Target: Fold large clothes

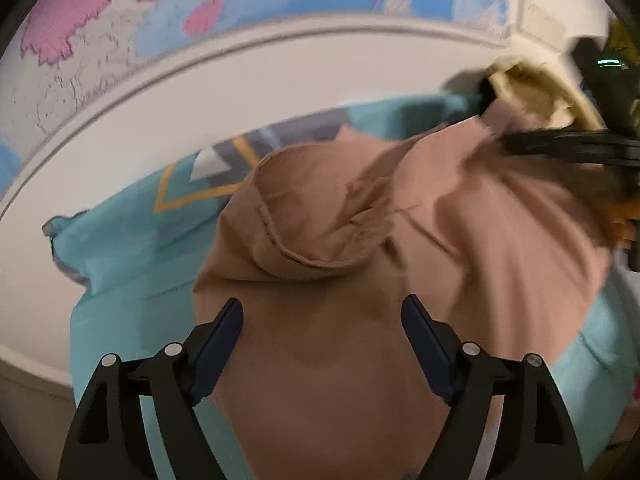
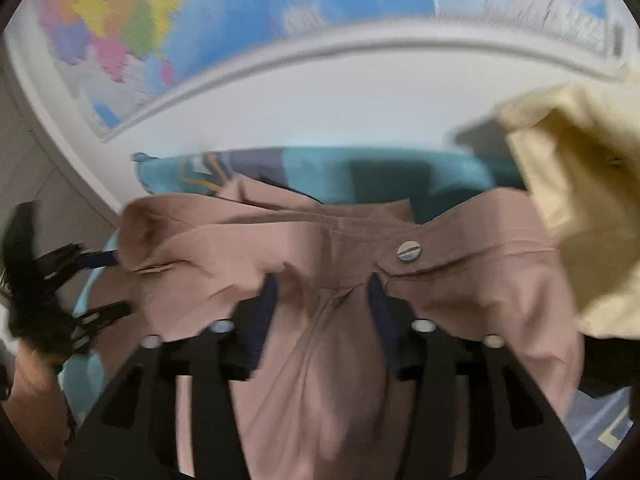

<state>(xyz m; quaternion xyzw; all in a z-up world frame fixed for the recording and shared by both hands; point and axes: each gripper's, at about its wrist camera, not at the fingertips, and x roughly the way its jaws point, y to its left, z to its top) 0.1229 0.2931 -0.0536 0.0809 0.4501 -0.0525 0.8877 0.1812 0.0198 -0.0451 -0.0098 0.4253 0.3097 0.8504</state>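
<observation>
Dusty-pink trousers (image 1: 340, 360) with a metal waist button (image 2: 408, 251) lie partly lifted over a teal bedspread (image 1: 132, 240). My left gripper (image 1: 322, 322) is open, its jaws standing wide over the pink cloth without gripping it; it also shows at the left of the right wrist view (image 2: 108, 284). My right gripper (image 2: 322, 292) is shut on the trousers near the waistband, just below the button, with cloth bunched between its fingers. In the left wrist view the right gripper (image 1: 508, 142) holds the far side of the trousers raised.
A pale yellow garment (image 2: 576, 208) hangs at the right, near the held trousers. A white wall (image 2: 320, 100) with a coloured world map (image 2: 240, 8) stands behind the bed. The bedspread's corner (image 1: 56, 228) ends close to the wall.
</observation>
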